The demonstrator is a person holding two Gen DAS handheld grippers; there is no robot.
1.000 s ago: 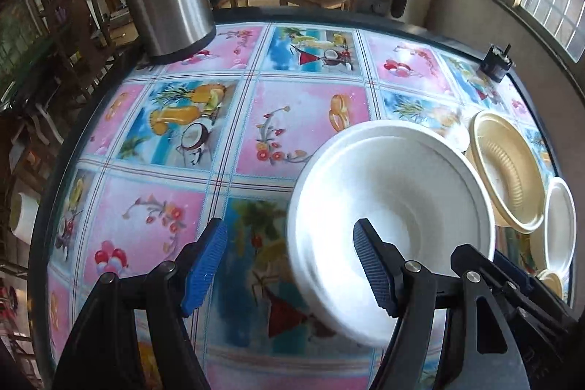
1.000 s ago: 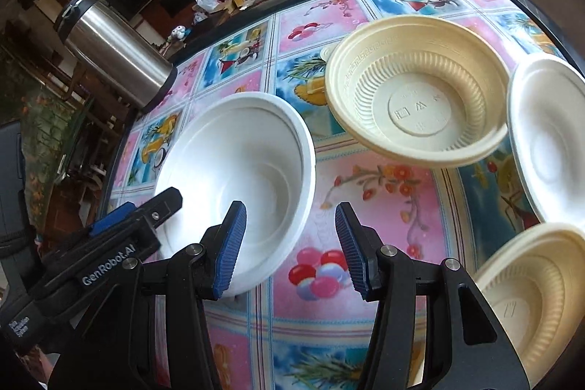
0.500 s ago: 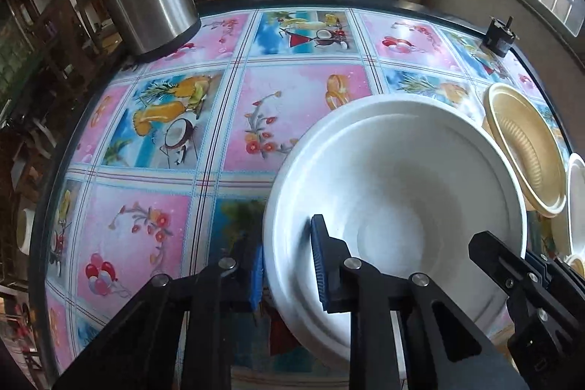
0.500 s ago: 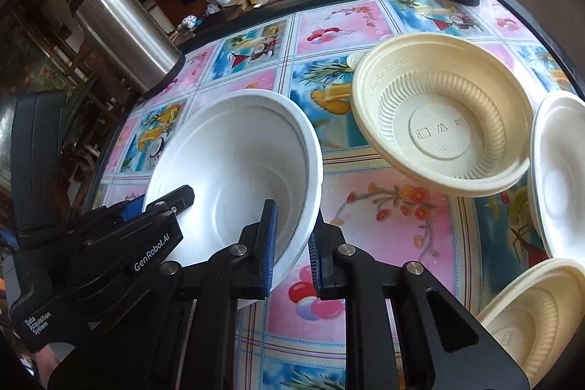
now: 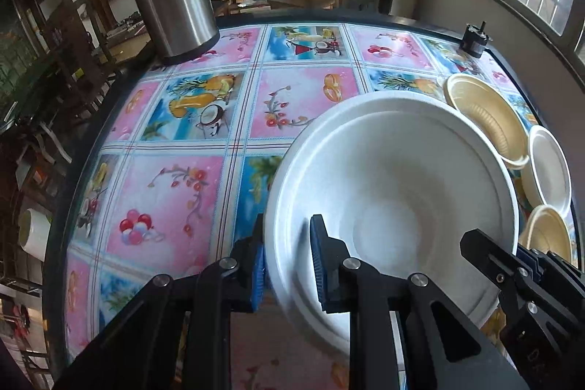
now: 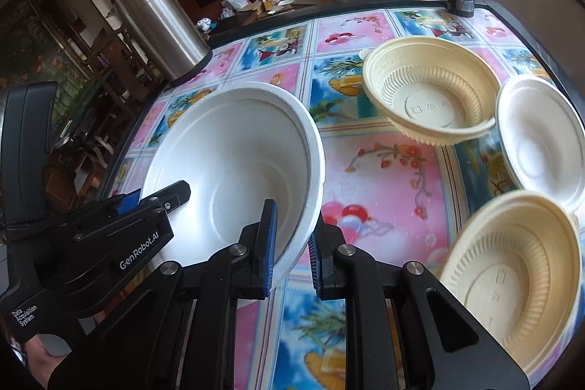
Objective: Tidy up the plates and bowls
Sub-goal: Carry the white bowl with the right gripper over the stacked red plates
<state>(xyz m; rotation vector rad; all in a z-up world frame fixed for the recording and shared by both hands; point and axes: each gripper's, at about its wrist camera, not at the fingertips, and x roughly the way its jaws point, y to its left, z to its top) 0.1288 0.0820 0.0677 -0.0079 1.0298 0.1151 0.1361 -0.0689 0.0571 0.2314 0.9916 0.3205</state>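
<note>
At the lower centre of both wrist views, the left gripper (image 5: 287, 265) and right gripper (image 6: 292, 243) are each pinching opposite rim walls of the white foam bowl (image 6: 234, 163); the beige ribbed bowl (image 6: 427, 94) is lying toward the upper right, nearer the right gripper.

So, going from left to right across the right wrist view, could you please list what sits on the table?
Steel flask → big white bowl, held at its rim → tan ribbed bowl → small white bowl.
</note>
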